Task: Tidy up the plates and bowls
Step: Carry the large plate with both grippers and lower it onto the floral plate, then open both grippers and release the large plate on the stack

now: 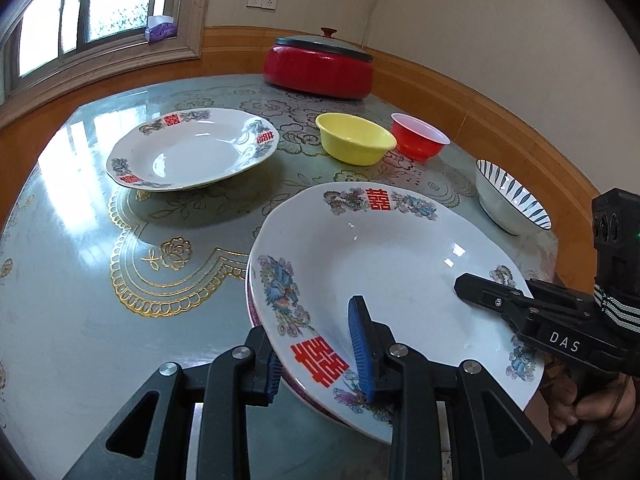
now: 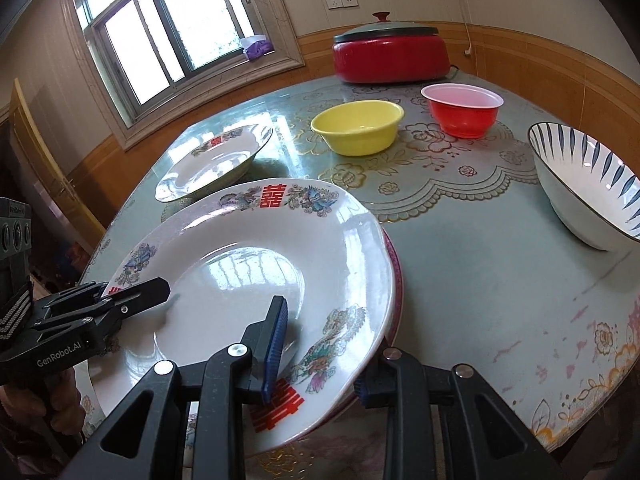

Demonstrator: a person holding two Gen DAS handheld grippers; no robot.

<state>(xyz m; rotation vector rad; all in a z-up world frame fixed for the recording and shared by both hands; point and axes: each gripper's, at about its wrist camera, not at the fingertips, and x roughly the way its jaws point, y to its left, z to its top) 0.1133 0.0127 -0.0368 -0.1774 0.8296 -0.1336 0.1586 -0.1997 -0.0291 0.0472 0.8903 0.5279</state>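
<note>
Closest to me is my left hand-held gripper (image 1: 320, 360), clamped on the near rim of the big flowered plate (image 1: 384, 264), one blue pad on top of the rim and the other under it. My right hand-held gripper (image 2: 316, 364) has the same plate by its other side, gripping the rim the same way, so both of them are closed on that one plate. It sits tilted, and there's a pink-rimmed plate (image 2: 394, 276) peeking out right beneath it; can't really tell whether the two are touching or if the top one is lifted a bit. Further back on the left of the table (image 1: 72, 264) is a second flowered plate (image 1: 192, 152), on its own, well apart from the one I'm holding. Behind my plate there's a yellow bowl (image 1: 354, 138) with a red bowl (image 1: 418, 136) just beside it, and off to the right a white bowl with dark stripes (image 1: 510, 200) near the table edge. At the far end stands a red cooker with a lid (image 1: 320, 64), by the wall.
</note>
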